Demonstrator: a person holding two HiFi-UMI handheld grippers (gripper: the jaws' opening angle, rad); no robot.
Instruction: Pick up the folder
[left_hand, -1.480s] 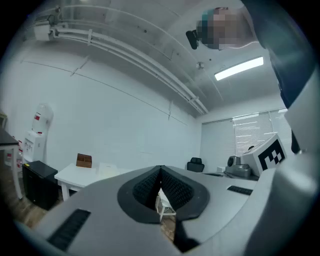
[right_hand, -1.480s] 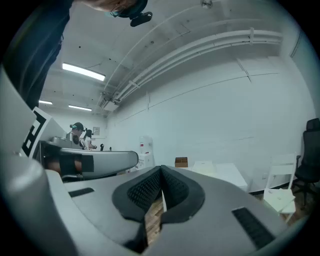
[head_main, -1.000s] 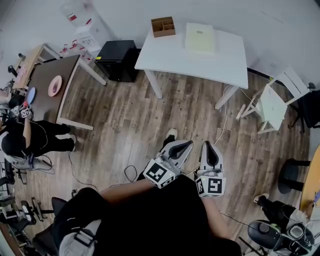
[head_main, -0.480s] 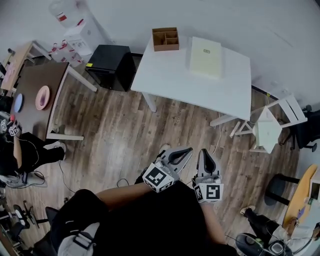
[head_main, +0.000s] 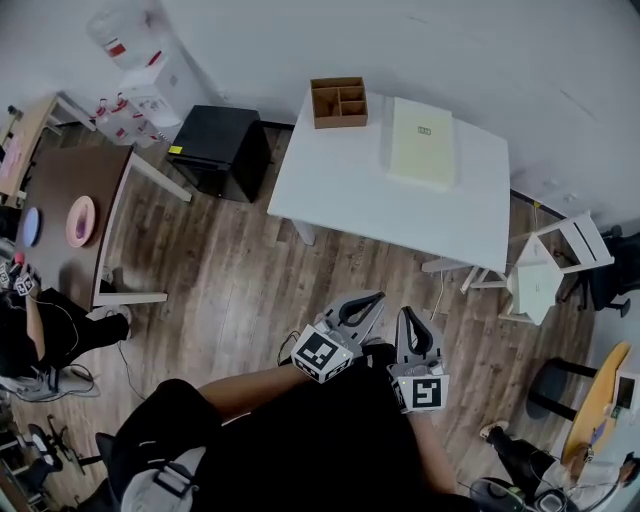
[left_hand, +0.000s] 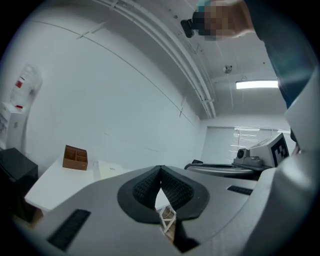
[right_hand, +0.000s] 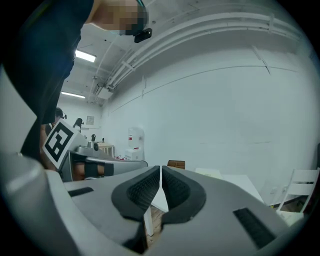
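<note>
The folder (head_main: 421, 142) is a pale cream flat rectangle lying on the far right part of the white table (head_main: 360, 195). It also shows small in the left gripper view (left_hand: 107, 170) and the right gripper view (right_hand: 207, 173). My left gripper (head_main: 372, 298) and right gripper (head_main: 413, 315) are held side by side close to my body, over the wooden floor, well short of the table. Both point toward the table. The left gripper (left_hand: 160, 172) and the right gripper (right_hand: 160, 172) each have their jaws shut with nothing between them.
A brown wooden organizer box (head_main: 338, 102) stands at the table's far left corner. A black cabinet (head_main: 220, 150) sits left of the table, a white chair (head_main: 545, 270) to its right. A brown table (head_main: 70, 180) and a seated person (head_main: 30, 320) are far left.
I have walked toward the white table: it and the folder now sit lower and larger in the head view. Both grippers stayed shut and side by side.
</note>
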